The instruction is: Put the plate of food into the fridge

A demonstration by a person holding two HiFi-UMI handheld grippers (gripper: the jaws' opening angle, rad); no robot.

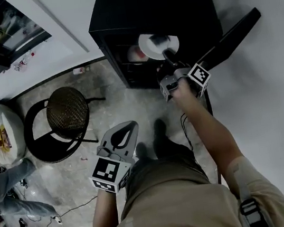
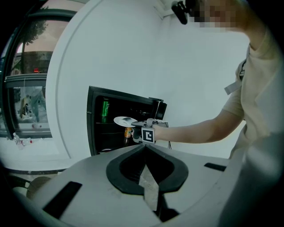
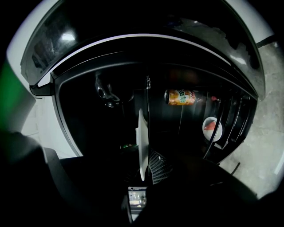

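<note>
A white plate [image 1: 151,46] with a dark piece of food on it is level at the mouth of the open black fridge [image 1: 115,13]. My right gripper [image 1: 166,54] is shut on the plate's near rim. In the right gripper view the plate [image 3: 141,146] shows edge-on between the jaws of my right gripper [image 3: 144,170], with the dark fridge interior [image 3: 111,124] behind it. My left gripper [image 1: 132,123] hangs low over the floor, shut with nothing in it. From the left gripper view, past my left gripper [image 2: 144,146], I see the plate [image 2: 124,120] in front of the fridge [image 2: 95,128].
The fridge door [image 1: 231,37] stands open to the right. Inside are an orange can [image 3: 179,97], a green can [image 2: 105,107] and a round white-and-red item [image 3: 212,127]. A round wicker chair [image 1: 67,112] stands on the left, and cables [image 1: 67,213] lie on the floor.
</note>
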